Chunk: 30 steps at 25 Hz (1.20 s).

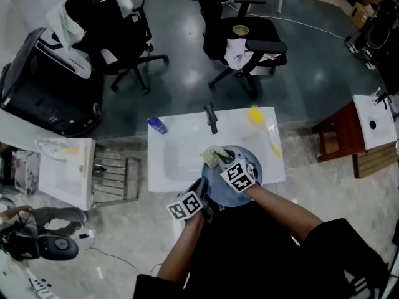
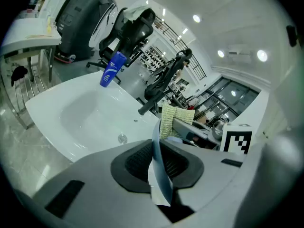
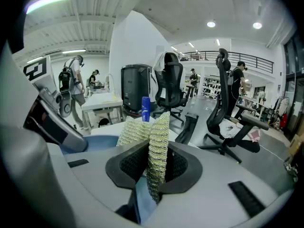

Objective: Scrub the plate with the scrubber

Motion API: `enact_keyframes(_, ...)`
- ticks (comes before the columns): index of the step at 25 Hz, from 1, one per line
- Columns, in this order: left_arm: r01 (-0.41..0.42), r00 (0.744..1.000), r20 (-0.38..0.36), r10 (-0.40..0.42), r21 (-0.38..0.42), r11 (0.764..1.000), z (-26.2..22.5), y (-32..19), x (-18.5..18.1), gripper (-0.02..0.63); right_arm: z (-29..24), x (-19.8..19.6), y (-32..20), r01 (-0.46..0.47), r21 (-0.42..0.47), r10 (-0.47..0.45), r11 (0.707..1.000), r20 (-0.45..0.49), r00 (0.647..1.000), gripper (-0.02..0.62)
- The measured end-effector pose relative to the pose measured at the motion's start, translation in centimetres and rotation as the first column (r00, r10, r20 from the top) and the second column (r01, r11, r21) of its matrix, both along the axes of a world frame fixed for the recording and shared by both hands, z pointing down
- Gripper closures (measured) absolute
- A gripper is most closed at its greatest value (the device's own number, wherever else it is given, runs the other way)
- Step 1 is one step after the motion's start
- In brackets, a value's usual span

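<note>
A blue plate (image 1: 219,190) is held on edge over the right side of a white sink (image 1: 177,157). My left gripper (image 1: 203,190) is shut on the plate's near rim; the thin blue edge (image 2: 160,163) runs straight between its pads. My right gripper (image 1: 224,162) is shut on a yellow-green mesh scrubber (image 1: 215,156), which rests against the plate's upper face. In the right gripper view the scrubber (image 3: 156,151) stands pinched between the pads, with the plate (image 3: 102,142) just behind it. The left gripper view shows the scrubber (image 2: 172,120) at the plate's far edge.
A dark faucet (image 1: 211,117) stands at the back of the sink, with a blue bottle (image 1: 157,125) at the back left and a yellow object (image 1: 254,114) at the back right. A wire rack (image 1: 115,178) is left of the sink. Office chairs (image 1: 246,42) stand behind, a wooden stool (image 1: 336,139) to the right.
</note>
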<state>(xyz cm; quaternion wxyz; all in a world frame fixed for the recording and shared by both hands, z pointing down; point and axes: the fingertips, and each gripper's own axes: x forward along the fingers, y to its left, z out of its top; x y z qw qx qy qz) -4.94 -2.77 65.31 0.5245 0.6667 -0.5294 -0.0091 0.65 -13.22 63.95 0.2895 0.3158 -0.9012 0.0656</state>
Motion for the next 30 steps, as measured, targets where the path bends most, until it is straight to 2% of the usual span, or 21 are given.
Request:
enact_keyframes(13,-0.021,1.0,-0.019,0.021,0.015,1.0,-0.1,0.1,2.6,0.56,0.1,6.2,-1.8,-0.101,0.024,0.102,0.995,-0.068,0.992,0.535)
enact_keyframes(30,-0.022,0.998,-0.053,0.023,0.019,1.0,-0.1,-0.1,3.9,0.554,0.7,12.1,-2.1,-0.158,0.035,0.162,0.987,-0.162,0.973,0.535)
